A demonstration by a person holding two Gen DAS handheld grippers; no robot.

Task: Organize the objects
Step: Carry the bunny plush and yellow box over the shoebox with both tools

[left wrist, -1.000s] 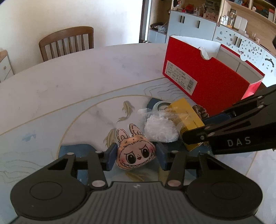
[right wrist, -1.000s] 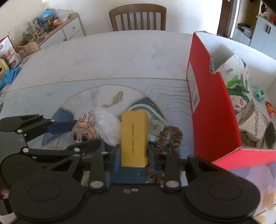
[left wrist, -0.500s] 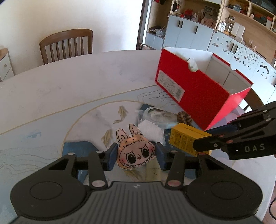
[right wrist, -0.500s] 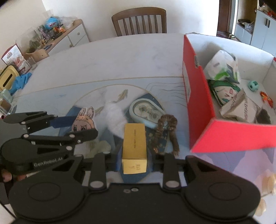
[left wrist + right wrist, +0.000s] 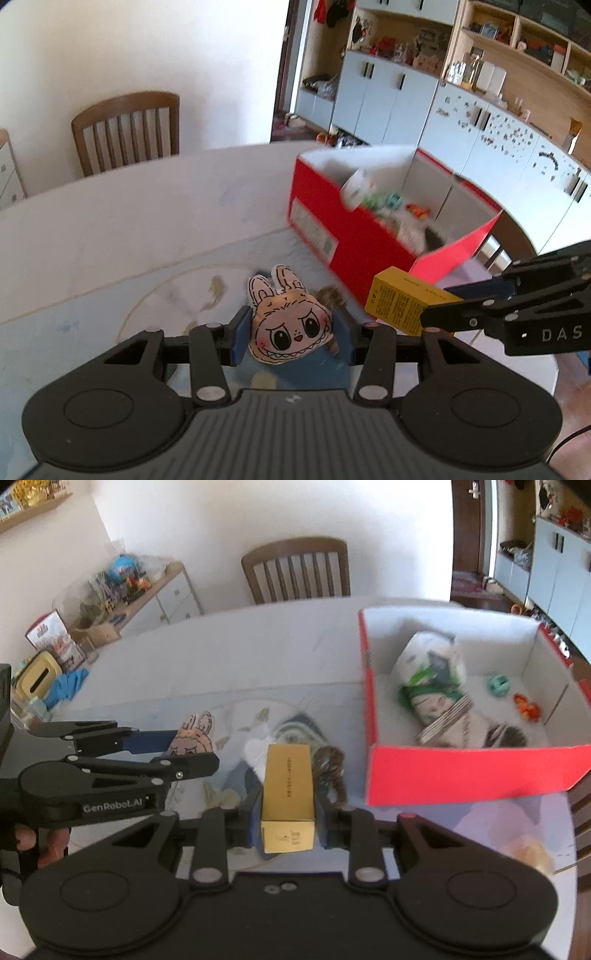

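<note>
A: Left wrist view: left gripper (image 5: 291, 334) clamps the bunny-face plush (image 5: 288, 325), lifted off the table (image 5: 110, 221).
B: Right gripper (image 5: 288, 814) grips the yellow carton (image 5: 288, 797) lengthwise. Red box (image 5: 461, 771) sits ahead-right of it, open-topped, likely the drop target for both.

Both wrist views look steeply down along their fingers from above the bench (image 5: 110, 229), sharing the red box (image 5: 354, 240) (image 5: 461, 771) and the wooden chair (image 5: 295, 568).
</note>
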